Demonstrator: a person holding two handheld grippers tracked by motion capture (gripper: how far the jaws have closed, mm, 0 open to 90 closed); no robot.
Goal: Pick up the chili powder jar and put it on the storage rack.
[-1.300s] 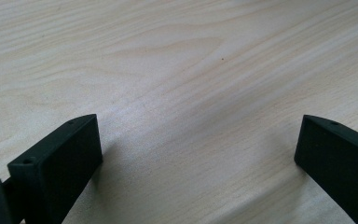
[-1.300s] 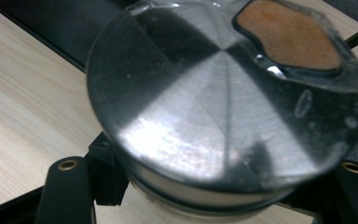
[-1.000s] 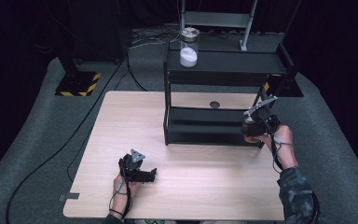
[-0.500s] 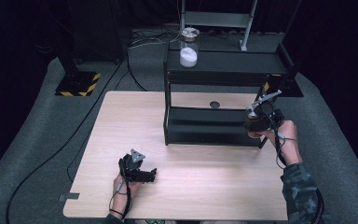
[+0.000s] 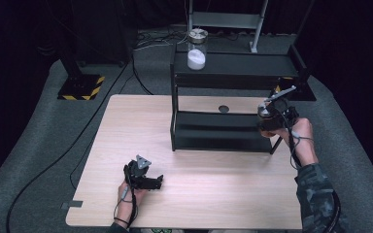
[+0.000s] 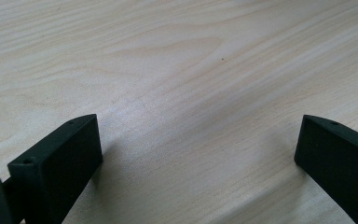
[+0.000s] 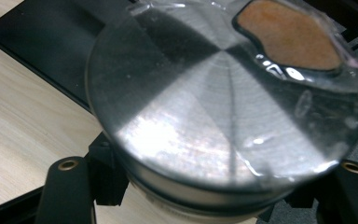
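Observation:
My right gripper [image 5: 268,120] is shut on a glass jar [image 5: 264,111] with a round metal lid, held in the air beside the right end of the black shelf rack [image 5: 233,73]. In the right gripper view the jar's lid [image 7: 223,107] sits between the two jaws of my right gripper [image 7: 209,196], and brown contents [image 7: 289,35] show through the glass. My left gripper [image 5: 156,183] lies on the wooden table [image 5: 126,121] near the front edge. In its own view my left gripper [image 6: 198,135] is open over bare wood, with nothing between the jaws.
A second jar [image 5: 197,48] with white contents stands on the rack's top shelf. The rack's lower shelf [image 5: 218,128] sits just above the table. A small dark hole [image 5: 223,108] marks the tabletop behind the rack. Cables run over the grey floor to the left.
My right gripper has risen a little with the jar beside the rack's right end. The left gripper has stayed where it was.

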